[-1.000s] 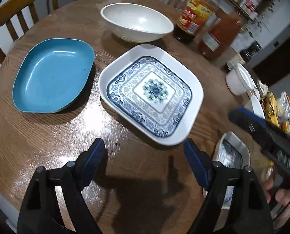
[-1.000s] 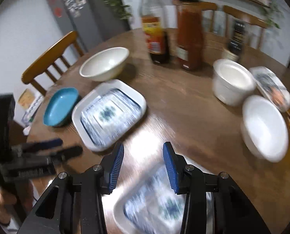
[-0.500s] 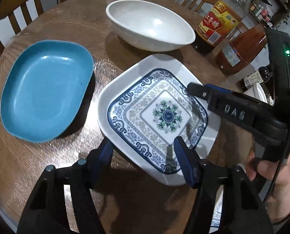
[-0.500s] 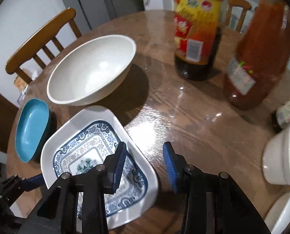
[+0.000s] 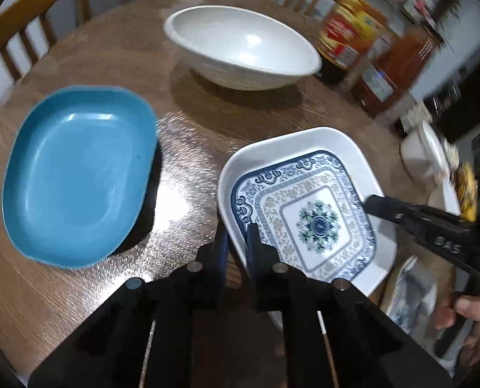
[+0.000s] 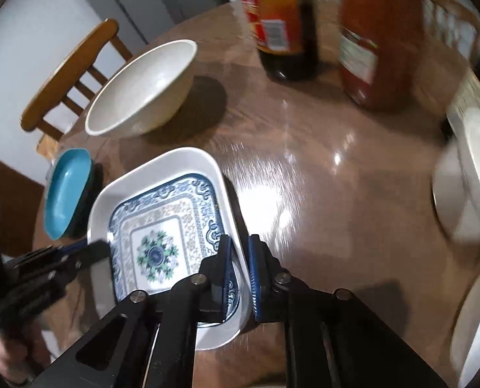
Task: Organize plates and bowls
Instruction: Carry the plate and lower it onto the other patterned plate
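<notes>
A square white plate with a blue pattern [image 5: 317, 223] lies on the round wooden table [image 5: 191, 168]. My left gripper [image 5: 237, 242] has its jaws closing on the plate's left rim, and the pads press it. In the right wrist view the same plate [image 6: 155, 226] has its right rim clamped in my right gripper [image 6: 239, 258], which is shut on it. A blue plate [image 5: 75, 174] lies to the left, and a large white bowl [image 5: 240, 48] stands behind. Across the plate, each view shows the other gripper's tip.
A dark sauce bottle [image 6: 282, 32] and a red sauce jar [image 6: 378, 38] stand at the back. White bowls [image 6: 466, 177] sit at the right edge, blurred. A small patterned dish [image 5: 411, 297] lies near the person's hand. A wooden chair [image 6: 68, 74] stands behind the table.
Both grippers have closed on the patterned plate, the left on its left rim, the right on its right rim. The right gripper came down and in from above the table.
</notes>
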Motion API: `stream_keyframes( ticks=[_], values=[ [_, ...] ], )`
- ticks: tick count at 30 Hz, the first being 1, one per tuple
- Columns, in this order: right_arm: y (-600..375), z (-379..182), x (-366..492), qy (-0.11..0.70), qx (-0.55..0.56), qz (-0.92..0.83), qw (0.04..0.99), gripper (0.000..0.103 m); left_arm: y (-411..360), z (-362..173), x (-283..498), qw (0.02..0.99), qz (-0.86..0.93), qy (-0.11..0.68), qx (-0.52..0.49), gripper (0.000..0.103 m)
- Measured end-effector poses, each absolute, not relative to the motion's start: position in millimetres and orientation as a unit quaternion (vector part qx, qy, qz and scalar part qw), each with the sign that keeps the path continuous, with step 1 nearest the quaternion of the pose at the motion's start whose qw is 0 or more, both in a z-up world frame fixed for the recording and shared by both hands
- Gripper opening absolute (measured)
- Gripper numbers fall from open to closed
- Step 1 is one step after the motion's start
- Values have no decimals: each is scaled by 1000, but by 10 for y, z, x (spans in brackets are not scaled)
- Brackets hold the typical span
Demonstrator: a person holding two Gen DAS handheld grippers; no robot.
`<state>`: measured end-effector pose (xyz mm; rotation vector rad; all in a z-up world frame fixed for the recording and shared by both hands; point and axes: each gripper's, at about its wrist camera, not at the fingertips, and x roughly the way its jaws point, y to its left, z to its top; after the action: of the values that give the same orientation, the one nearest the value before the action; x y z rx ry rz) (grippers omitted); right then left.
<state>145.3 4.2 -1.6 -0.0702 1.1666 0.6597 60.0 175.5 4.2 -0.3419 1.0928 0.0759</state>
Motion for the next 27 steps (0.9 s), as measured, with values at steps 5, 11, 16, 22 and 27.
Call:
stream_keyframes(
  ticks=[5,11,16,22,27],
  values=[
    [-207,86,1170,525,-3,285,802,9,1629,222,496,858,10,495,-139,9],
    [-625,394,727,491,31,250,834,7,1220,512,365,874,-54,475,-88,9],
    [-1135,538,256,489,79,199,846,7,749,509,268,863,-123,487,-49,9],
    [-1529,319,-149,518,115,143,835,7,344,352,276,847,-166,506,2,9],
    [-1643,119,-217,534,134,108,828,7,141,254,323,838,-180,514,36,10]
  ],
)
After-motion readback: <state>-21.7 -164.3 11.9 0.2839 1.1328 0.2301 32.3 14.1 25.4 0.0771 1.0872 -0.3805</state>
